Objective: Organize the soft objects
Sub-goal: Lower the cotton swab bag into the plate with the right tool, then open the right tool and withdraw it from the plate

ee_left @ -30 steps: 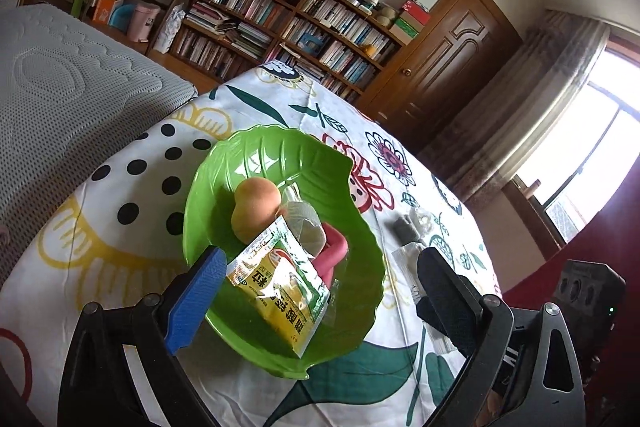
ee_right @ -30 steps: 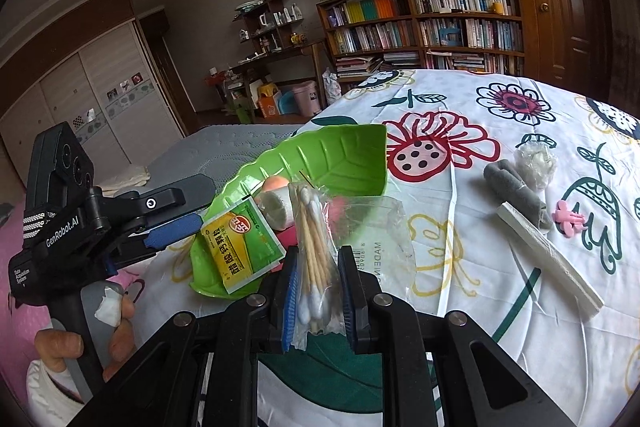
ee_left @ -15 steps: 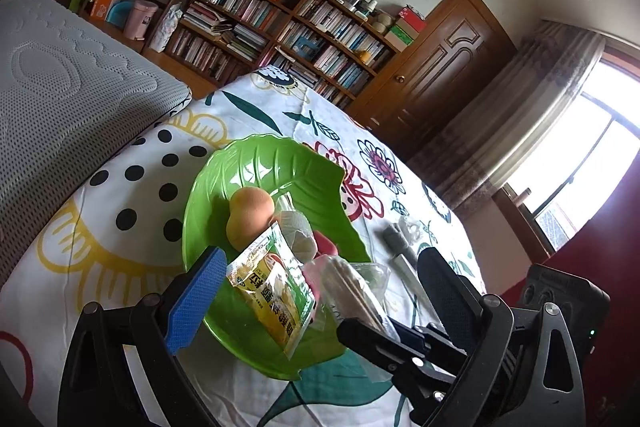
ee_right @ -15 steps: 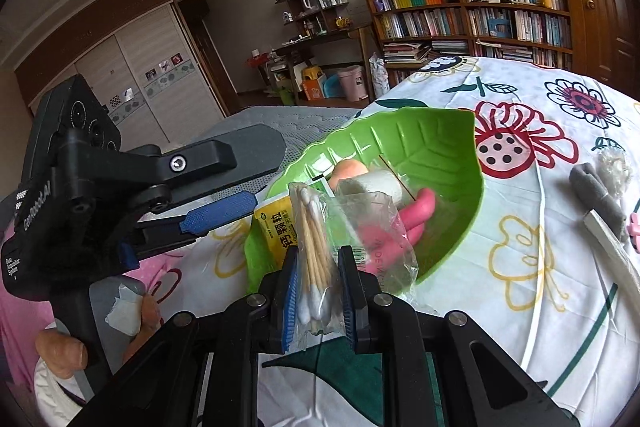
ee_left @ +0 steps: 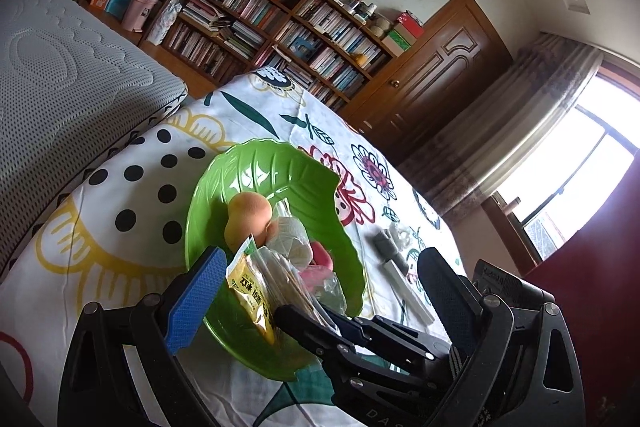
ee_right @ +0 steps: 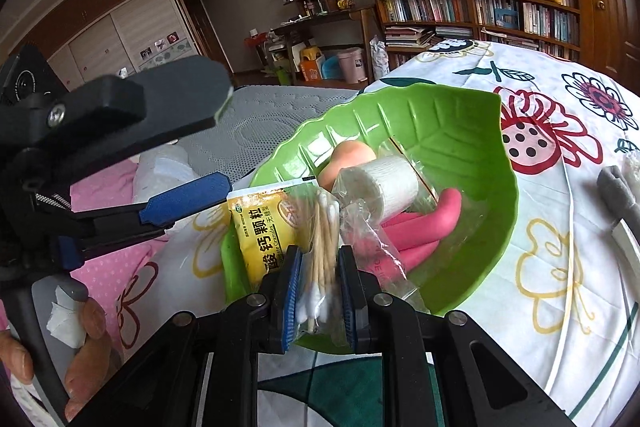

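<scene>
A green leaf-shaped plate (ee_right: 444, 131) (ee_left: 248, 171) lies on the flowered tablecloth. In it are an orange sponge (ee_right: 348, 155) (ee_left: 248, 215), a wrapped gauze roll (ee_right: 392, 183) (ee_left: 290, 243), a pink soft piece (ee_right: 436, 219) (ee_left: 320, 263) and a yellow sachet (ee_right: 260, 231) (ee_left: 248, 287). My right gripper (ee_right: 318, 259) (ee_left: 288, 311) is shut on a clear bag of cotton swabs (ee_right: 320, 227) (ee_left: 288, 279), held over the plate's near part beside the sachet. My left gripper (ee_left: 322, 259) (ee_right: 226, 139) stands open, its fingers on either side of the plate's near end, holding nothing.
A grey roll (ee_right: 616, 191) (ee_left: 386, 245), a small clear bag (ee_left: 400, 233) and a white strip (ee_left: 408, 295) lie on the cloth to the right of the plate. A grey mattress (ee_left: 60, 87) borders the table on the left. A hand (ee_right: 84, 347) holds the left gripper's handle.
My right gripper has carried the bag of cotton swabs leftward over the plate and come into the left wrist view. The left gripper stayed open by the plate.
</scene>
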A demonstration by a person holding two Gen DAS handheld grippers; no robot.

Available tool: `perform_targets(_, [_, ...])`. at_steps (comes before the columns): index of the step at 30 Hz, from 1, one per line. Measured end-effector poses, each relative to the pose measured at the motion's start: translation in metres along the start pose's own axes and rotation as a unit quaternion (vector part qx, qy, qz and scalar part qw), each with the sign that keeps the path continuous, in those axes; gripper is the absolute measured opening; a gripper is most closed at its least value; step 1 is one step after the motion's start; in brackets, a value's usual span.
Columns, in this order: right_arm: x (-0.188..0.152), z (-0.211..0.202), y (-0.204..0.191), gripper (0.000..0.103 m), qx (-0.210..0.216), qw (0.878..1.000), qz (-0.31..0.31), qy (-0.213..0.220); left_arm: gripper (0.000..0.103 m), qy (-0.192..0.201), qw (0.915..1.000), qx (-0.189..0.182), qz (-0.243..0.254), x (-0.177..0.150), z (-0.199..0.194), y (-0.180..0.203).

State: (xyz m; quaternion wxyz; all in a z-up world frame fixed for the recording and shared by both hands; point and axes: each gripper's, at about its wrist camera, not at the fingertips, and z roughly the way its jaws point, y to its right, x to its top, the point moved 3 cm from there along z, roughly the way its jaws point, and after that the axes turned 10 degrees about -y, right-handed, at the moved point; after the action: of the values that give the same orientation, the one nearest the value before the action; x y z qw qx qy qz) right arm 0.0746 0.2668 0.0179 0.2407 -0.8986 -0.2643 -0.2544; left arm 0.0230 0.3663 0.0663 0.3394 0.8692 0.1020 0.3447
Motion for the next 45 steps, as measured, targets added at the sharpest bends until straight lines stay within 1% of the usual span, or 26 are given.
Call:
perform_targets(4, [-0.001, 0.005, -0.002, 0.020, -0.008, 1.000, -0.008, -0.007, 0.097, -0.001, 1.0000, -0.001, 0.002, 0.001, 0.000, 0.000])
perform_targets(6, [-0.001, 0.006, -0.004, 0.020, -0.010, 1.000, -0.014, -0.012, 0.097, -0.002, 1.0000, -0.007, 0.000, 0.001, -0.001, 0.000])
perform_targets(10, [-0.001, 0.008, -0.006, 0.020, -0.014, 0.999, -0.020, -0.020, 0.097, -0.005, 0.9988, -0.046, -0.015, 0.004, -0.006, -0.004])
perform_targets(14, [-0.003, 0.008, -0.009, 0.020, -0.034, 0.999, -0.034, -0.023, 0.097, 0.001, 0.9969, -0.076, -0.022, 0.008, -0.015, -0.006])
perform_targets(17, [-0.007, 0.005, -0.013, 0.020, -0.040, 0.998, -0.038, -0.023, 0.097, 0.008, 0.9976, -0.065, -0.021, 0.010, -0.021, -0.006])
perform_targets(19, [-0.008, 0.004, -0.014, 0.020, -0.039, 0.998, -0.038, -0.020, 0.097, 0.007, 0.9974, -0.066, -0.028, 0.010, -0.022, -0.009])
perform_targets(23, [-0.010, -0.005, -0.017, 0.023, -0.045, 0.998, -0.041, 0.000, 0.097, 0.002, 0.9960, -0.073, -0.050, 0.011, -0.020, -0.018])
perform_targets(26, [-0.008, -0.016, -0.018, 0.025, -0.036, 0.998, -0.039, 0.021, 0.097, 0.001, 0.9952, -0.077, -0.061, 0.010, -0.018, -0.022])
perform_targets(28, [-0.008, -0.022, -0.020, 0.025, -0.027, 0.998, -0.041, 0.033, 0.097, 0.003, 0.9958, -0.069, -0.060, 0.010, -0.018, -0.023])
perform_targets(30, [-0.009, -0.025, -0.019, 0.025, -0.025, 0.998, -0.038, 0.035, 0.097, 0.006, 0.9970, -0.053, -0.055, 0.009, -0.018, -0.022])
perform_targets(31, [-0.011, -0.025, -0.019, 0.025, -0.020, 0.999, -0.035, 0.034, 0.097, 0.010, 0.9979, -0.039, -0.050, 0.009, -0.018, -0.021])
perform_targets(33, [-0.013, -0.025, -0.015, 0.026, -0.017, 0.999, -0.030, 0.031, 0.097, 0.017, 0.9993, 0.001, -0.033, 0.007, -0.018, -0.018])
perform_targets(35, [-0.014, -0.027, -0.010, 0.030, -0.018, 0.999, -0.021, 0.031, 0.097, 0.019, 0.9992, 0.028, -0.019, 0.005, -0.016, -0.013])
perform_targets(40, [-0.018, -0.036, 0.004, 0.032, -0.020, 0.999, 0.008, 0.046, 0.097, 0.018, 0.9976, 0.063, 0.020, -0.001, -0.009, 0.001])
perform_targets(45, [-0.022, -0.045, 0.016, 0.032, -0.026, 0.997, 0.031, 0.060, 0.097, 0.019, 0.9948, 0.088, 0.048, -0.004, -0.003, 0.012])
